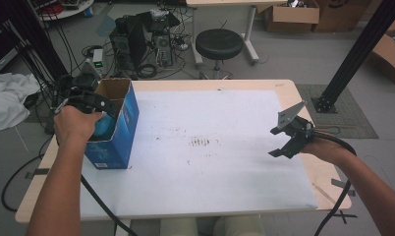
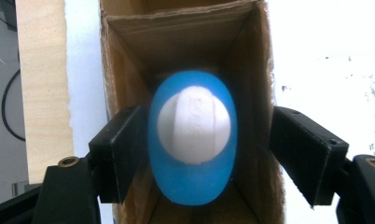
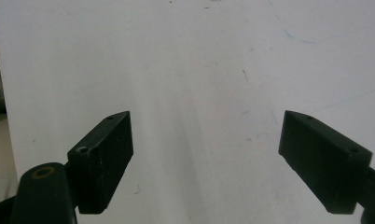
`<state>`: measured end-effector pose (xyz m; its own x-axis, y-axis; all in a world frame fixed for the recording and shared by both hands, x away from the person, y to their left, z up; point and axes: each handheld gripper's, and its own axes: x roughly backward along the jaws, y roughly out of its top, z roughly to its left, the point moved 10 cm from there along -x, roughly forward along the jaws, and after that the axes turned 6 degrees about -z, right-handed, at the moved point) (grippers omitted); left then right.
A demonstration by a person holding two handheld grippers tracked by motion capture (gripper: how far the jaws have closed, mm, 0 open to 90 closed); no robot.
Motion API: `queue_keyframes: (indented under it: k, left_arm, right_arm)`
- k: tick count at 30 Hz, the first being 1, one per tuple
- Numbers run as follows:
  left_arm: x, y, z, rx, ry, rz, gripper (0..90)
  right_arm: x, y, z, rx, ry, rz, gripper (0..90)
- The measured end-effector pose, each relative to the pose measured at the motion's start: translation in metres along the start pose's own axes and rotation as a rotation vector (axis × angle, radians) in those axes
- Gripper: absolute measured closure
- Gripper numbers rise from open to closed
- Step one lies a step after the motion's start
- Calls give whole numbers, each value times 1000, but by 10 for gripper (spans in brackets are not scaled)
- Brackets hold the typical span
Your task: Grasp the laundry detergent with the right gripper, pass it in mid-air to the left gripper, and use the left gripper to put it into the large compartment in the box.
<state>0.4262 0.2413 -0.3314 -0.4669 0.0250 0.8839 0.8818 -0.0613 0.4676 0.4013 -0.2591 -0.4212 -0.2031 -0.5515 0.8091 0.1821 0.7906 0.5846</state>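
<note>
Blue bottle [image 2: 193, 182] with white cap [image 2: 193, 125]; blue box [image 1: 118, 135], brown inside.

Lab or technical workroom. Evidence: open desktop computer towers [image 1: 146, 37] on the grey floor amid tangled cables [image 1: 151, 69], black round stool [image 1: 219, 44], cardboard boxes [image 1: 291, 14] against the far side, black aluminium frame post [image 1: 355, 54], white-covered work table [image 1: 210, 147].

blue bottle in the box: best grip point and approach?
Grip the blue bottle across its narrow sides just below the white cap, coming straight in through the box's open top. The body is oval, and the cardboard walls block every other side. The left gripper already straddles it.
</note>
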Motion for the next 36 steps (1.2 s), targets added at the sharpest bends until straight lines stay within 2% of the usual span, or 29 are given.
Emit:
queue_keyframes:
  k: [9, 14, 22, 29, 36]
  left_arm:
    - [16, 8, -3, -7, -23, -23, 257]
    - [21, 11, -7, -31, -25, -28, 212]
    - [29, 16, -17, -66, -39, -28, 197]
    - [36, 22, -28, -110, -51, -36, 189]
    - [45, 31, -46, -170, -74, -62, 184]
  right_arm:
    - [3, -1, -1, -8, -4, -3, 176]
    - [4, -2, 0, -10, -5, -3, 176]
    - [6, -1, 0, -5, -8, -7, 176]
    - [6, -1, 0, -7, -9, -4, 176]
    - [6, -1, 0, -9, -9, -3, 176]
